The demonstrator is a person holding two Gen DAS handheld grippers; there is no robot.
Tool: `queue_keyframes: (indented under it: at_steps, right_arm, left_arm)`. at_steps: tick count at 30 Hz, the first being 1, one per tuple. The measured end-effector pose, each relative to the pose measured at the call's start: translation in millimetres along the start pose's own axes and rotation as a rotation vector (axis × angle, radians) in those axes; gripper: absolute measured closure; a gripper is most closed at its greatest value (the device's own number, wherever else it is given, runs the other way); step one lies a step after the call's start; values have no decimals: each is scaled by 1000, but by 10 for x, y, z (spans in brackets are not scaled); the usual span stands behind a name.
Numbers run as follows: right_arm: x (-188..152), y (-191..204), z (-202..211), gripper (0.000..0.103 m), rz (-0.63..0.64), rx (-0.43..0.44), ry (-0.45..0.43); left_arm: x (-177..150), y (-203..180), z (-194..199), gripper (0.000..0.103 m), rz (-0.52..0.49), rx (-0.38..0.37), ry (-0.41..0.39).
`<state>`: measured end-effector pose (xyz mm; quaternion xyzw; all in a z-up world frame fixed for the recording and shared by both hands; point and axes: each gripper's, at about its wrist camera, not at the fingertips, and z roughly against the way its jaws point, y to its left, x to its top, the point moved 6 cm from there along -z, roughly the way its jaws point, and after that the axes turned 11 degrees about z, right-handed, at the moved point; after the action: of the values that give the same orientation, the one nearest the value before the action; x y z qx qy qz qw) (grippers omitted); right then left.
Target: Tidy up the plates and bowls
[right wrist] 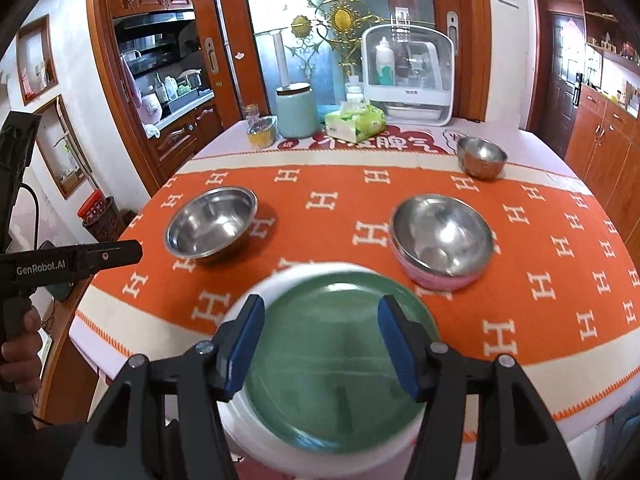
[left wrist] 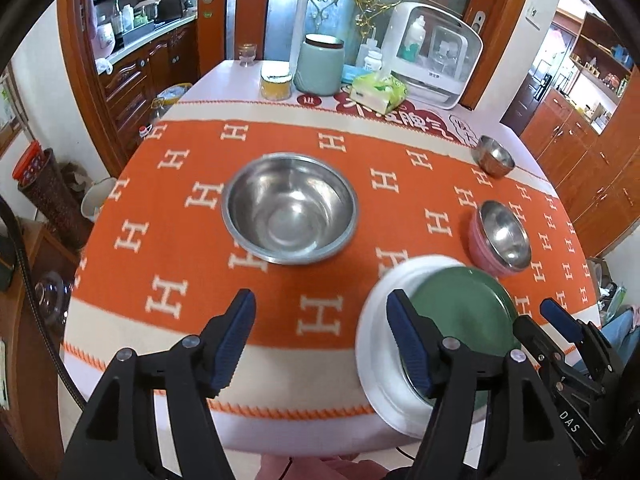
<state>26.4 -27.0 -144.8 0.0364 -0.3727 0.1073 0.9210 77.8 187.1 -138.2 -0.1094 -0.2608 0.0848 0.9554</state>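
Altogether four bowls [right wrist: 212, 224], two plates [right wrist: 336, 364].

Shiny metal bowl [left wrist: 290, 208] on woven cloth [left wrist: 192, 312].

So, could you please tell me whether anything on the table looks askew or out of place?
The green plate sits off-centre on the white plate, shifted toward the right, and the stack overhangs the table's near edge. The steel bowl in the pink bowl looks tilted. Nothing is spilled or damaged.
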Motion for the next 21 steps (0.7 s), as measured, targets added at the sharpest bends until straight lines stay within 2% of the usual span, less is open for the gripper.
queue_keyframes:
  at_steps: [12,21]
  right_arm:
    - [412,345,-460,44,-37,19,-25]
    - [573,594,-899,43,-119,44,-10]
  left_arm:
    - [553,294,-254,25,-57,-11,19]
    - [789,567,-597,24,-116,-21,102]
